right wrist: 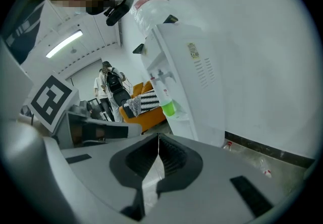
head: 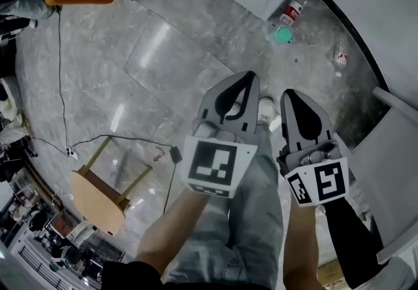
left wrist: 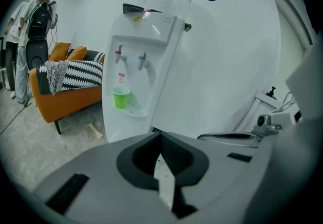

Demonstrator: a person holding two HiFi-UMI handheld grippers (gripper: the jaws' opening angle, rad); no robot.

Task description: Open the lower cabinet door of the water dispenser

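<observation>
Left gripper (head: 250,77), right gripper (head: 288,94): both jaws together, empty. Dispenser (left wrist: 136,61) ahead, well apart; door (left wrist: 123,126) low on it, mostly behind gripper body. Risks: shut jaws slide off door edge; too-high reach knocks cup (left wrist: 120,98) over.

Bright even indoor light, glare streaks on floor (head: 147,40), dark fisheye corners

A grey marble-patterned tile floor (head: 163,53) carries a round light-wood stool with thin metal legs (head: 98,198), and a thin black cable (head: 60,73) trails past it. Farther off lie 1 clear plastic bottle with a red label (head: 294,8) and, just beside it, a small round teal object (head: 283,35). An orange sofa (left wrist: 65,99) bears a black-and-white striped throw (left wrist: 81,72). A person in pale clothes (left wrist: 22,66) stands beside it.
</observation>
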